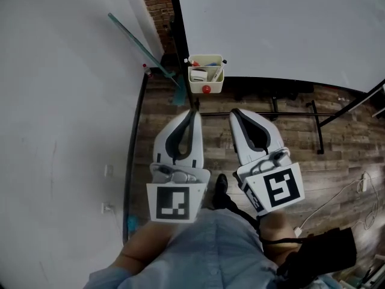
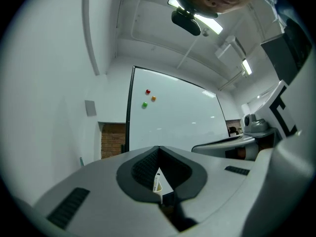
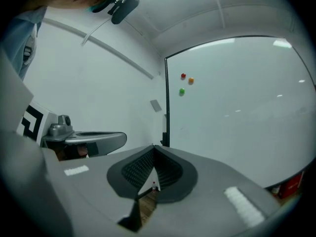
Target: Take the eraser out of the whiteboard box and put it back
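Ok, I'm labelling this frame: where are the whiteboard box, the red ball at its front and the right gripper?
whiteboard box point(image 1: 216, 84), head view, bare front wall.
red ball point(image 1: 206, 90), head view, its middle.
right gripper point(image 1: 233, 111), head view, between its shut fingertips.

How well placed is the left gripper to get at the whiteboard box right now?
Probably yes: the left gripper points at the box just ahead, with nothing between them, though its jaws are shut and must open first.

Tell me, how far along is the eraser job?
Nothing looks done yet. The left tongs and right tongs are shut and empty, short of the box by the whiteboard. I can't pick out the eraser inside. Taking it out and returning it seem still to come.
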`<state>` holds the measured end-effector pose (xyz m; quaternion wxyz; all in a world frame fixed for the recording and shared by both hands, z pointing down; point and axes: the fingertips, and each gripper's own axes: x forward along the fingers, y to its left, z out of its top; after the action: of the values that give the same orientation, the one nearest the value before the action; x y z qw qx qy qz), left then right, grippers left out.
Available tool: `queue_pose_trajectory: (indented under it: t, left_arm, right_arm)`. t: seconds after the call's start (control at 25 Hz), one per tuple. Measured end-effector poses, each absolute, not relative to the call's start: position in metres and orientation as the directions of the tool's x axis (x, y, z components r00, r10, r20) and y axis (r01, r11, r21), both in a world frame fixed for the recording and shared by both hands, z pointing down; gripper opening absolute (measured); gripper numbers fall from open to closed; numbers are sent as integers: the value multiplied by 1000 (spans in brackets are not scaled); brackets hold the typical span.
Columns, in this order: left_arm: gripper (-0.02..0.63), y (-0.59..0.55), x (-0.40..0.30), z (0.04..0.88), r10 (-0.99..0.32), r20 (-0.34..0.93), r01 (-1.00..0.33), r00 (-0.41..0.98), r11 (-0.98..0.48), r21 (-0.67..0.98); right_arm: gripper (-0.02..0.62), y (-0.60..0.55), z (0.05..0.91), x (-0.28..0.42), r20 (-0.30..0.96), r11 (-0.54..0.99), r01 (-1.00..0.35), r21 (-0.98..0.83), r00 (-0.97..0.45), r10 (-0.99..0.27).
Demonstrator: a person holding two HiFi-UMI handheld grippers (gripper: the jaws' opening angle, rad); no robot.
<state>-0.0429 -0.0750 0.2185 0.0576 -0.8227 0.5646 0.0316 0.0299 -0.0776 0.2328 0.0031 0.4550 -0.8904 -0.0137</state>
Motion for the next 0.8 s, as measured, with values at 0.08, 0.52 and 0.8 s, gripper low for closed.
queue_pose_trajectory:
  t: [0.08, 0.52, 0.8]
  left_arm:
    - [5, -89, -39, 217, -933, -112, -939, 342, -336, -69]
    - [5, -144, -26, 208, -961, -132, -967, 243, -229, -115]
    - [5, -162, -39, 212, -973, -133, -979, 191, -179, -97]
  right_arm:
    - [2, -95, 232, 33, -5, 601, -799, 24, -602, -799]
    - [5, -154, 234, 30, -15, 732, -681, 37, -732, -681]
    - [11, -174, 242, 20, 16, 762, -645, 57, -762, -647]
